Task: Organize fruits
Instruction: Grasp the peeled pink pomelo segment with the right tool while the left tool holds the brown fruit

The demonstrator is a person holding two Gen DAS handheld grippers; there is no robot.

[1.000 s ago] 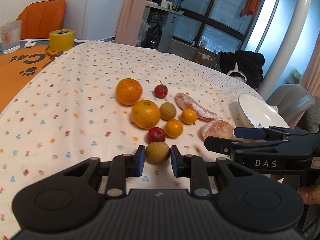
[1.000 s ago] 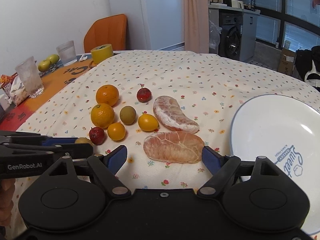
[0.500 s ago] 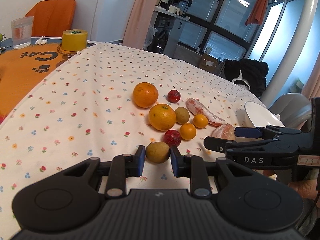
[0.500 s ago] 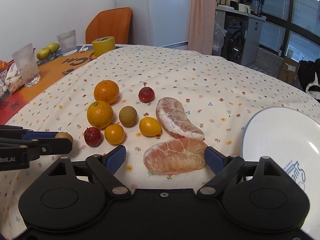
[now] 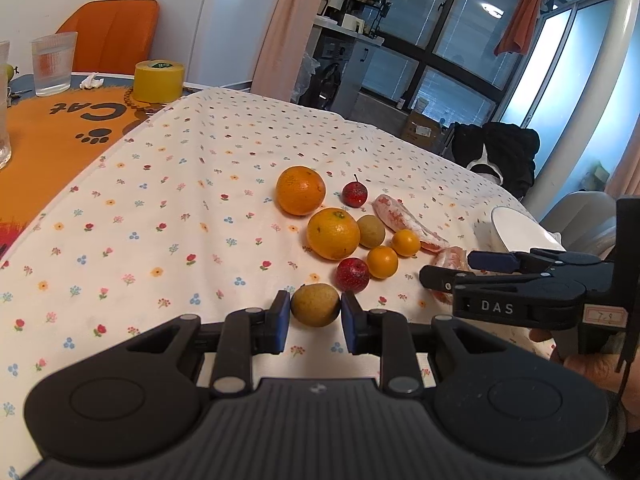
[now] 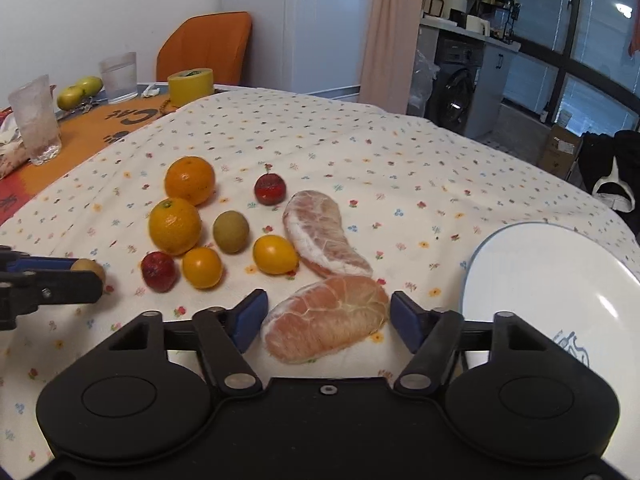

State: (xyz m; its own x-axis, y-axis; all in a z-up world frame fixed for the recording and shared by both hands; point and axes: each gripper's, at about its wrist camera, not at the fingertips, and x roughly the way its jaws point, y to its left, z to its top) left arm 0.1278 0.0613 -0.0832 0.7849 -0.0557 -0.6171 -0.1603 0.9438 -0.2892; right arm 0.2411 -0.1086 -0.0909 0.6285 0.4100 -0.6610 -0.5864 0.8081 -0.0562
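My left gripper (image 5: 315, 320) is shut on a small brown-green fruit (image 5: 315, 305) at the near end of the fruit cluster; whether it touches the cloth is unclear. The same fruit (image 6: 89, 269) shows in the right wrist view, pinched at the far left. Beyond it lie two oranges (image 5: 300, 196), two small red fruits (image 5: 352, 274), another brown-green fruit (image 5: 371, 231) and two small yellow-orange fruits (image 5: 382, 261). My right gripper (image 6: 328, 320) stands open, its fingers either side of a peeled pomelo segment (image 6: 326, 316). A second segment (image 6: 322, 232) lies just beyond.
A white plate (image 6: 540, 280) sits to the right of the pomelo. The floral tablecloth (image 5: 180, 220) covers the table. An orange mat (image 5: 48, 132) at the far left holds glasses (image 6: 36, 120), a yellow tape roll (image 5: 158, 80) and green fruit (image 6: 78, 90). An orange chair (image 6: 208, 46) stands behind.
My left gripper has drawn back and up a little with the brown-green fruit still in it. My right gripper has moved closer around the pomelo segment and stays open.
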